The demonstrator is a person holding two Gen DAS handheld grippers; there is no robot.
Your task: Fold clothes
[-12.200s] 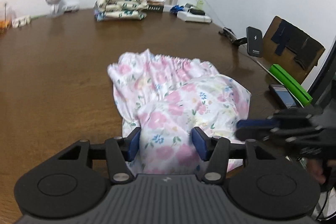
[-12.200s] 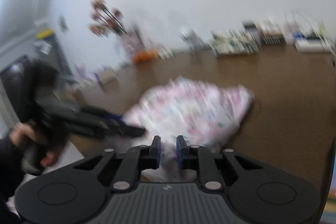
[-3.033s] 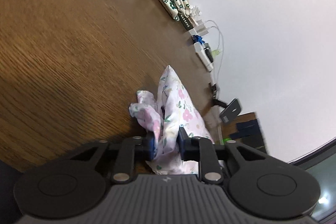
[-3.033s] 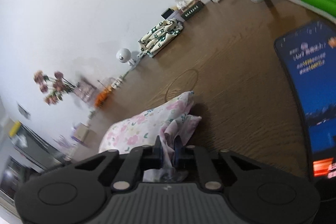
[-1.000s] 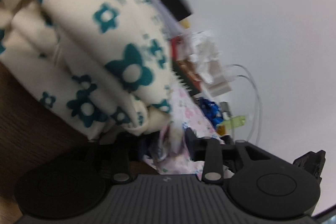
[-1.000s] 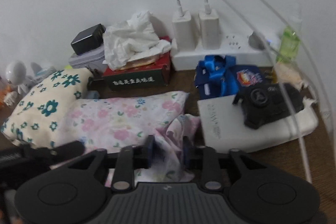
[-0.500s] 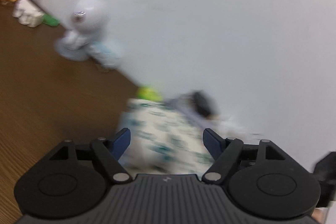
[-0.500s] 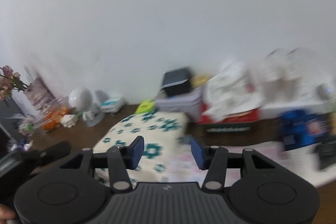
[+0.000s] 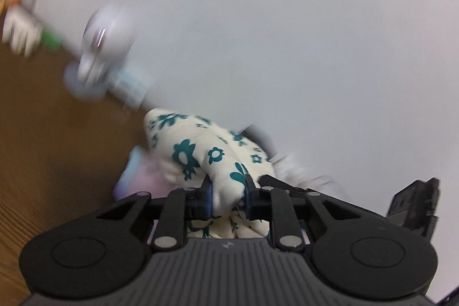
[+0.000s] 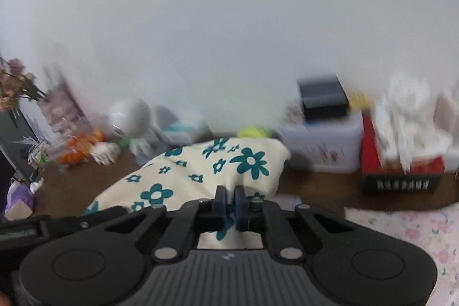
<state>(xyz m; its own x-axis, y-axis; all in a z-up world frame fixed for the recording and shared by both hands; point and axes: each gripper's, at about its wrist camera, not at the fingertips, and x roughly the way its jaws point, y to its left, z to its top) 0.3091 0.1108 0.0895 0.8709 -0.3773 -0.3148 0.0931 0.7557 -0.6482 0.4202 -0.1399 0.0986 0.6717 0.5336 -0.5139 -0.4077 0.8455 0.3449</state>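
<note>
The cream garment with teal flowers (image 10: 200, 171) lies bunched near the back of the wooden table (image 9: 43, 134), close to the white wall (image 10: 229, 19), and both claws have hold of it. The left gripper (image 9: 228, 198) pinches a thick fold of this cloth between its blue pads (image 9: 207, 198), the jaws standing a moderate way apart with the fabric filling the gap. The right gripper (image 10: 229, 204) has its jaws drawn almost together on a thin edge of the same garment, teal print showing just under the tips. In the right wrist view the left gripper's black body reaches in from the lower left edge toward the cloth. The pink floral garment (image 10: 416, 231) lies flat on the table at the lower right of that view, just beside the cream one; in the left wrist view a blurred pale pink patch shows under the cream cloth's left side. Behind the cream garment, along the wall, stand a white round camera-like device (image 10: 129, 113), a pale lidded box (image 10: 324, 145) with a small black box (image 10: 322, 95) on top, and a red and dark tissue box (image 10: 401, 171) with white tissue sticking up. Farther left are a blurred orange object (image 10: 83, 145) and dried pink flowers (image 10: 14, 82). Much of both views is smeared by motion blur, so finer detail cannot be made out.
</note>
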